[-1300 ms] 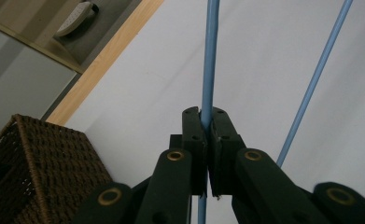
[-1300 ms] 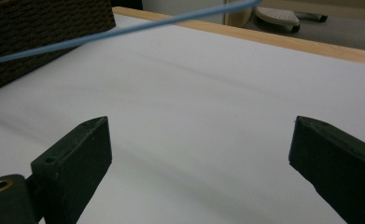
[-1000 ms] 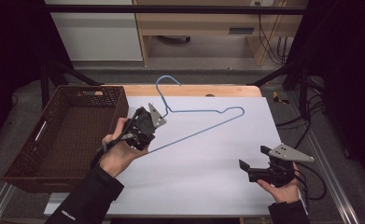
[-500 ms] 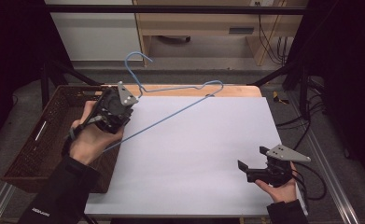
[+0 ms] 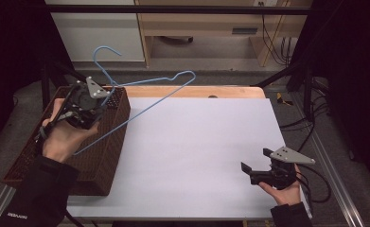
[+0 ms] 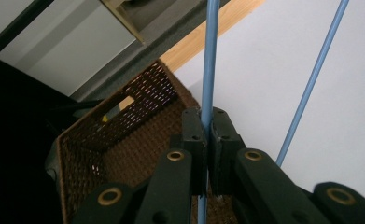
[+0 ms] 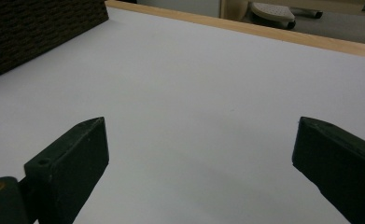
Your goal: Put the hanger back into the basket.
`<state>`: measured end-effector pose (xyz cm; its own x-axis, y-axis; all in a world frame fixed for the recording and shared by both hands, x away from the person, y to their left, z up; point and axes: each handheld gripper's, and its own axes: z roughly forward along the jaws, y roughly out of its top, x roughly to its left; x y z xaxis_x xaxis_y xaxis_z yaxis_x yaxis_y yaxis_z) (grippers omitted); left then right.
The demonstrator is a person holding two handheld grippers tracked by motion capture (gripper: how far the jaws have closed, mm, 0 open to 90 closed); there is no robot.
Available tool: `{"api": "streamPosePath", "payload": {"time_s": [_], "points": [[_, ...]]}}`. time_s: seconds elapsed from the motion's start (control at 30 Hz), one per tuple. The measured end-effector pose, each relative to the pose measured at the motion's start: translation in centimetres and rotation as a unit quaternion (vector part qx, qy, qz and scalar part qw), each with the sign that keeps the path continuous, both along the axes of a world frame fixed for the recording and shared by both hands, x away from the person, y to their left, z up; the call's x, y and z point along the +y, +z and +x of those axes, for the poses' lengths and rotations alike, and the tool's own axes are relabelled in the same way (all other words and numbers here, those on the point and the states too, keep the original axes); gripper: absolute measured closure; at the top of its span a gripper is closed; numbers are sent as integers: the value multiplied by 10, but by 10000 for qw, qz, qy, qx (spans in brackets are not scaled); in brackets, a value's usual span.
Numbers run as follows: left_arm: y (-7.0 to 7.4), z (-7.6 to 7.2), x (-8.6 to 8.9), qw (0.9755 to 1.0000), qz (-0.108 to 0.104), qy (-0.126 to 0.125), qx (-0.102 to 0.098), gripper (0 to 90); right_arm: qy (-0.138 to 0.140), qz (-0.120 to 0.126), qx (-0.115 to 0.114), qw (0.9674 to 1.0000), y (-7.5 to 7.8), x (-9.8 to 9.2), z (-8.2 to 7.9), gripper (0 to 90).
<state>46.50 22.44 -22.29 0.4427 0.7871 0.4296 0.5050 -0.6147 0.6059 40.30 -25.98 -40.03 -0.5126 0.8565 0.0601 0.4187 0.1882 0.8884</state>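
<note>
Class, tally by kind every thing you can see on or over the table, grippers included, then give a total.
Blue wire hanger: 1
Brown wicker basket: 1
Grippers: 2, the left gripper and the right gripper
Total: 4

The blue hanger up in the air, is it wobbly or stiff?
Probably stiff: the blue hanger keeps its shape while the left gripper pinches just one thin wire. Likely light, being thin wire. It might swing or slip, since the fingers clamp a narrow round rod.
</note>
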Motion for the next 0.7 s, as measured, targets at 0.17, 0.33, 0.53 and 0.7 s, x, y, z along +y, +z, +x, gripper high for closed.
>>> {"api": "streamPosePath", "payload": {"time_s": [0.17,0.33,0.53,0.7], "points": [[-1,3,18,9997,-38,229,-11,867,12,-31,17,10000,-1,0,0,43],[-5,7,45,9982,-5,600,-35,867,24,-38,17,10000,-1,0,1,43],[-10,9,69,9960,10,897,-41,867,1,-39,35,10000,-1,1,1,43],[-16,11,86,9939,41,1097,-68,867,33,-29,21,10000,-1,0,1,42]]}}
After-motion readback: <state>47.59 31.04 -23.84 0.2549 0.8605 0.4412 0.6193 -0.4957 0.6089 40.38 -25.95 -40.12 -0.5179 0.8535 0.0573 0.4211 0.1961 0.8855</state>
